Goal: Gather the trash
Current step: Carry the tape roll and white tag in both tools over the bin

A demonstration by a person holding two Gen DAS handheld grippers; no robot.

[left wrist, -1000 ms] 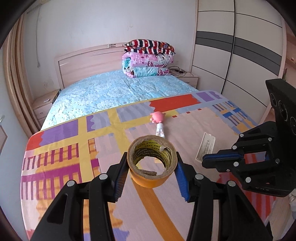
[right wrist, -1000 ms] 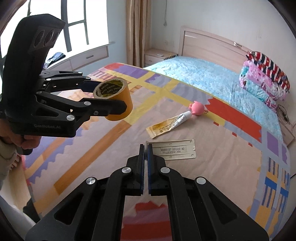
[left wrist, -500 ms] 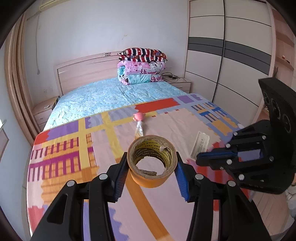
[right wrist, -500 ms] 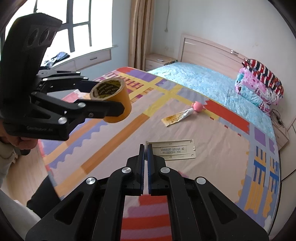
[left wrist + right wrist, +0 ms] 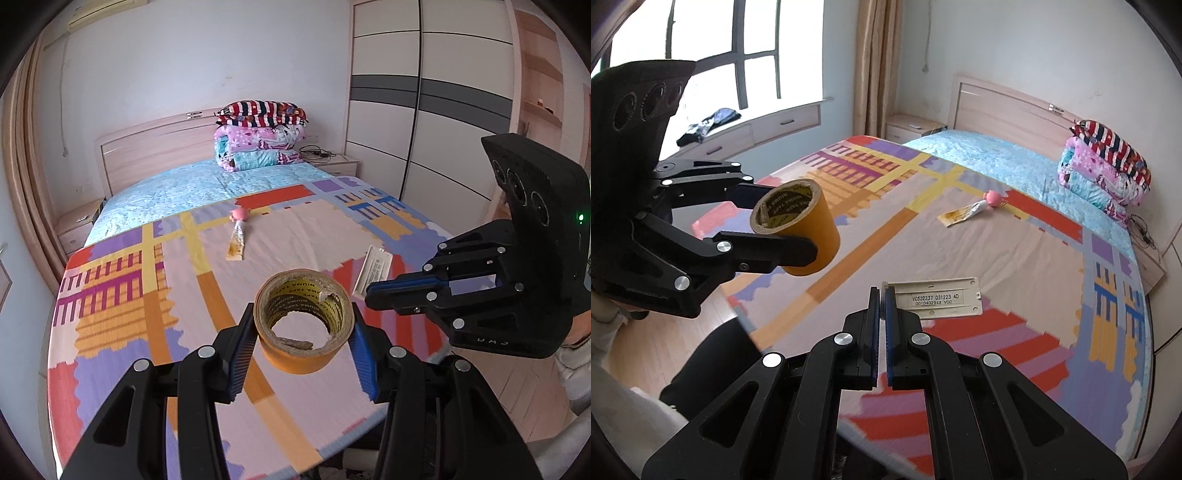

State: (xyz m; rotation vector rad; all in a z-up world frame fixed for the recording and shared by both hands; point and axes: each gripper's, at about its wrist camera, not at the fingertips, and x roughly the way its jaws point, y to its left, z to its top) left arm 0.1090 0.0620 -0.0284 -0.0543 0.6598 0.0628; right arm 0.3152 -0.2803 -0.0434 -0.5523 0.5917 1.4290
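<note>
One tape roll (image 5: pixel 303 321) (core axis tilted upward) sits clamped in the left hand-held gripper (image 5: pixel 301 328).

An orange-tan tape roll (image 5: pixel 303 320) is seen against a multicoloured patchwork cover (image 5: pixel 122 280); the sheet (image 5: pixel 177 192) is blue-dotted; the plate (image 5: pixel 940 297) is cream.

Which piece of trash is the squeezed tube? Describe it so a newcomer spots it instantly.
Start at the bed with the bright patchwork cover. Near its middle, just before the blue sheet, lies a flattened yellow-and-white tube. Its pink pig-shaped cap sets it apart from the plain white card and the brown tape roll.
</note>
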